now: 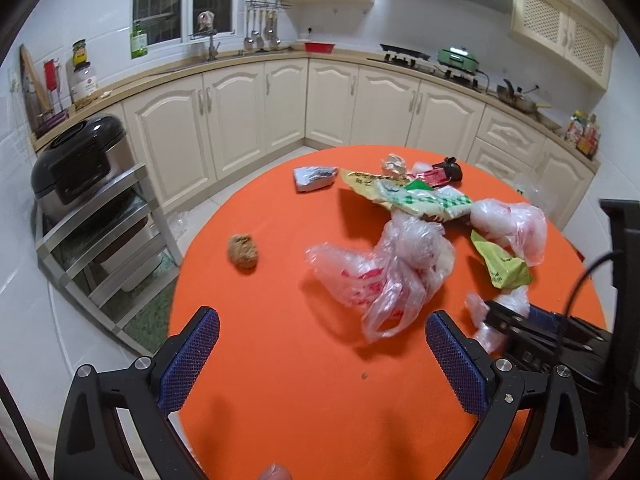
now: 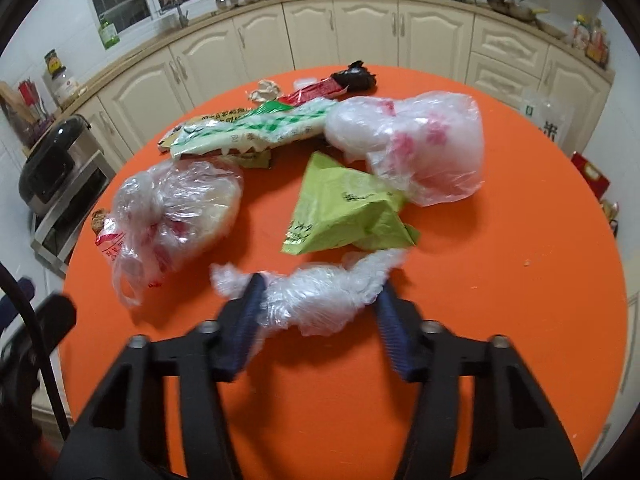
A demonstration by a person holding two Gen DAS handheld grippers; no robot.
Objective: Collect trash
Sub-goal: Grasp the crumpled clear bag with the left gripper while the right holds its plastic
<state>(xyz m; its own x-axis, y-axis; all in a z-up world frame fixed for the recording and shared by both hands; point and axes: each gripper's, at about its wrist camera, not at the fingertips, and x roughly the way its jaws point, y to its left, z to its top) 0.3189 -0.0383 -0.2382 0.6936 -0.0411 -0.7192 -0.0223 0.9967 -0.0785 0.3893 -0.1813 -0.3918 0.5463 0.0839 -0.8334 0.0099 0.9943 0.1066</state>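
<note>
Film is the worry. My left gripper (image 1: 322,354) hangs with jaws apart over bare orange table (image 1: 280,420); my right gripper (image 2: 318,320) pinches the crumpled clear wrap (image 2: 320,296) lying at the near edge. Judged thin and slippery, it could slide free when lifted.

Crumpled plastic bags (image 2: 176,208) and wrappers (image 2: 344,208) litter the orange table (image 2: 500,280).

On the round table (image 2: 500,300) a crumpled clear wrap (image 2: 320,296) lay nearest, between the right gripper's (image 2: 318,316) fingers. Just behind it sat a folded paper bag (image 2: 340,208), with one tied plastic bag (image 2: 176,208) to its left and another (image 2: 420,140) behind to its right. Farther back a long checked packet (image 2: 256,128) lay crosswise, and a paper ball (image 2: 266,90) lay behind that.
</note>
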